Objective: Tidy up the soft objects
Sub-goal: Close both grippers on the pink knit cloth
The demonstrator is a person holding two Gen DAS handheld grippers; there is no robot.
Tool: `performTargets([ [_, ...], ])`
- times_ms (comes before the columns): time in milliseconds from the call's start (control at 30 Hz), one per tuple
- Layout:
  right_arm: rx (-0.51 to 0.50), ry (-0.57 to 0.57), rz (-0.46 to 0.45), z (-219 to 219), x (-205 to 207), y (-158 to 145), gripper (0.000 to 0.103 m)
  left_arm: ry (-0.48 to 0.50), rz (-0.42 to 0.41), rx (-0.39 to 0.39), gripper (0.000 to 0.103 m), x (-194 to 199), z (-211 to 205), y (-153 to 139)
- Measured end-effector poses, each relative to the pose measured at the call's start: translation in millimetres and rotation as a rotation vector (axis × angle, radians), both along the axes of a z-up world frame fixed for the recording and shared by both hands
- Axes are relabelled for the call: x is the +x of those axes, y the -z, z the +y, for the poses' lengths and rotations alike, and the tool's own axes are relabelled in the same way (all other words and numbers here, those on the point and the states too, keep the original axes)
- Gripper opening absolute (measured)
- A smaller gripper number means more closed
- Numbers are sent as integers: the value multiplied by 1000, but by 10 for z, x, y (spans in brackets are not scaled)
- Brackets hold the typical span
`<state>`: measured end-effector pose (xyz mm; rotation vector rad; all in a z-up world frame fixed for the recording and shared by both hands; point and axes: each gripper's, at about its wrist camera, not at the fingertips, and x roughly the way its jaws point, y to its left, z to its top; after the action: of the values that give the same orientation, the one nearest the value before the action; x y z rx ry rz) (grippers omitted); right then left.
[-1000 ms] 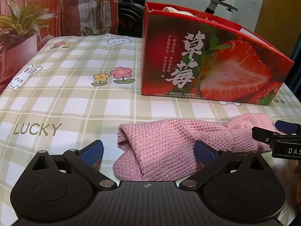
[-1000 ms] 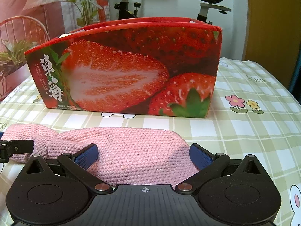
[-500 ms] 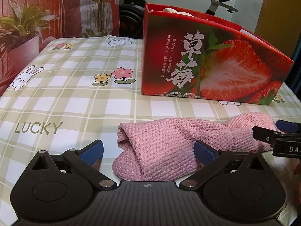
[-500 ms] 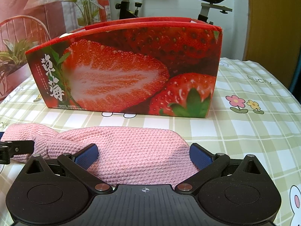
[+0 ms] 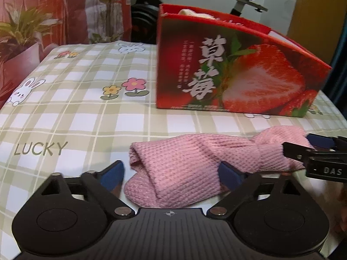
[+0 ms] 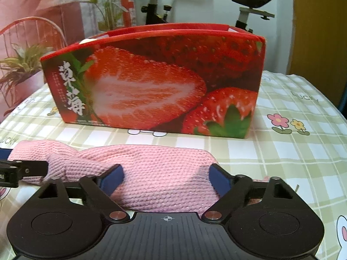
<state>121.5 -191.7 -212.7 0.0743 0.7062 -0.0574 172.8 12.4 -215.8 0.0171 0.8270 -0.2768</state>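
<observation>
The pink knitted cloth (image 5: 190, 169) lies bunched near the desk's (image 5: 65, 112) front edge, before the strawberry box (image 5: 234, 69) – likely its destination. Left tongs (image 5: 171, 173) and right tongs (image 6: 166, 176) straddle its ends, jaws just closing, not yet pinching – probably to lift it together. The desk's cover reads "LUCKY".

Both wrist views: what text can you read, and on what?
"草莓": large white characters on the red cardboard strawberry box.
Small white columns beside them: too blurred to read.
"LUCKY": grey letters on the checked tablecloth.
"DAS": white letters on the right gripper, cut off at the frame edge.
</observation>
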Motion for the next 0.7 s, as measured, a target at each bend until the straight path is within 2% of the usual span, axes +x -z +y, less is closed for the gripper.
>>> performTargets([
  [67,11,-9,-6,-8,-11,-6,76,21,-8,-3,78,-17,-22,-20],
  [100,16,-15,-9,-8,-20,-9,71,30,-10,-7,76,-23,-31,-26],
  [167,25,-32,-19,4,-44,-16,62,49,-12,-25,62,-33,-39,-34],
  [233,39,-61,-27,22,-62,-21,43,71,-5,-54,49,-39,-44,-33],
  [267,52,-80,-29,30,-70,-24,39,79,-2,-66,43,-42,-45,-31],
  [333,66,-97,-31,37,-79,-27,33,91,-2,-80,39,-44,-46,-17],
  [700,94,-101,-32,3,-81,-20,32,97,-7,-92,39,-66,-38,5],
])
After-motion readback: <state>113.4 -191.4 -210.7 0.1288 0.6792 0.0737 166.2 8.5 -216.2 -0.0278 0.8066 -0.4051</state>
